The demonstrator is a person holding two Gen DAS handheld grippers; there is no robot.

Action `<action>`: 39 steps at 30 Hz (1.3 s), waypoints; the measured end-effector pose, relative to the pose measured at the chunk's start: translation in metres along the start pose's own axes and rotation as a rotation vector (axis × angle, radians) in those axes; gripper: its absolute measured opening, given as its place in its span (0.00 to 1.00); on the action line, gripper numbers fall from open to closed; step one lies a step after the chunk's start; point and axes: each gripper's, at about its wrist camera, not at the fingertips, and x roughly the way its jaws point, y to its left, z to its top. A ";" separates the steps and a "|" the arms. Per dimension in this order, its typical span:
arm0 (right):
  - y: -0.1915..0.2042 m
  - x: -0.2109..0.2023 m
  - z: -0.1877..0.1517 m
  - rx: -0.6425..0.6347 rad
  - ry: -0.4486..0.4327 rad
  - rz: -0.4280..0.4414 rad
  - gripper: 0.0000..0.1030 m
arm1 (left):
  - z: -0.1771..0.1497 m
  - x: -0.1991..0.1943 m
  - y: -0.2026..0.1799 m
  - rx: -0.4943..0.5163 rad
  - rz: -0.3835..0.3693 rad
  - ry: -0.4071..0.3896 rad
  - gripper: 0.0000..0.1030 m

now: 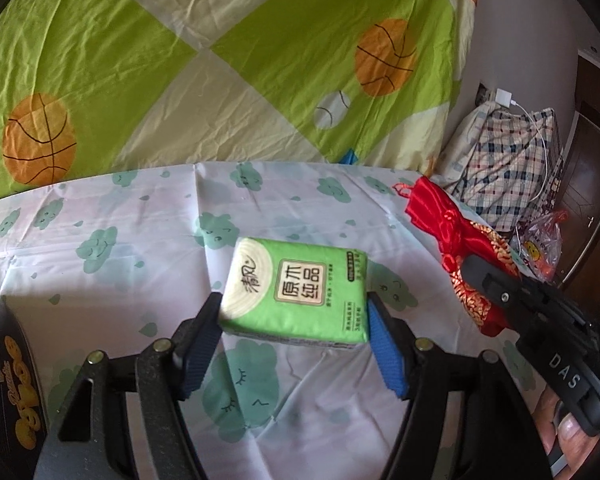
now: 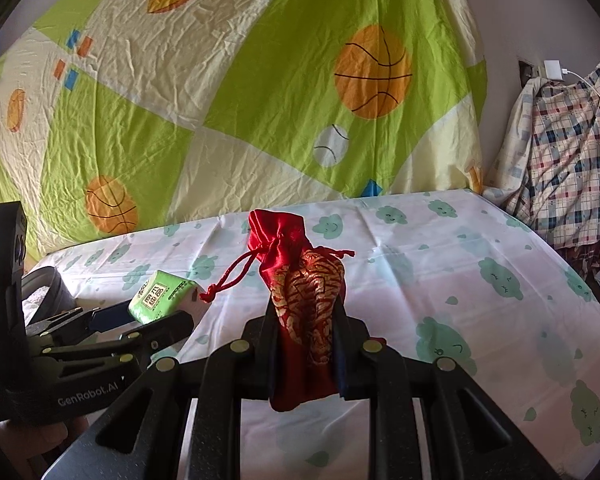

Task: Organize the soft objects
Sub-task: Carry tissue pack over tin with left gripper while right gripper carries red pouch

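Left wrist: left gripper (image 1: pixel 294 320) fingers clamp the tissue pack (image 1: pixel 296 294); right gripper (image 2: pixel 306 320) clamps the red pouch (image 2: pixel 304 312).
Only the pack's near end is pinched, so it could tip out; the slick pouch could slide free.

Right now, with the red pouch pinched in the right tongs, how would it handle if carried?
The pouch is probably floppy: its satin neck bunches above the right tongs and its bottom hangs below. It likely slips easily, since the cloth looks glossy. The cords dangle loose and may snag.
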 end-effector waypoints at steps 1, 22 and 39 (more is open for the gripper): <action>0.002 -0.001 0.000 -0.007 -0.005 0.008 0.22 | 0.000 -0.002 0.003 -0.008 0.005 -0.010 0.67; 0.046 -0.039 -0.014 -0.103 -0.171 0.054 0.22 | -0.024 -0.067 0.017 0.029 0.131 -0.208 0.67; 0.056 -0.052 -0.020 -0.113 -0.210 0.066 0.22 | -0.041 -0.102 0.020 0.042 0.182 -0.311 0.67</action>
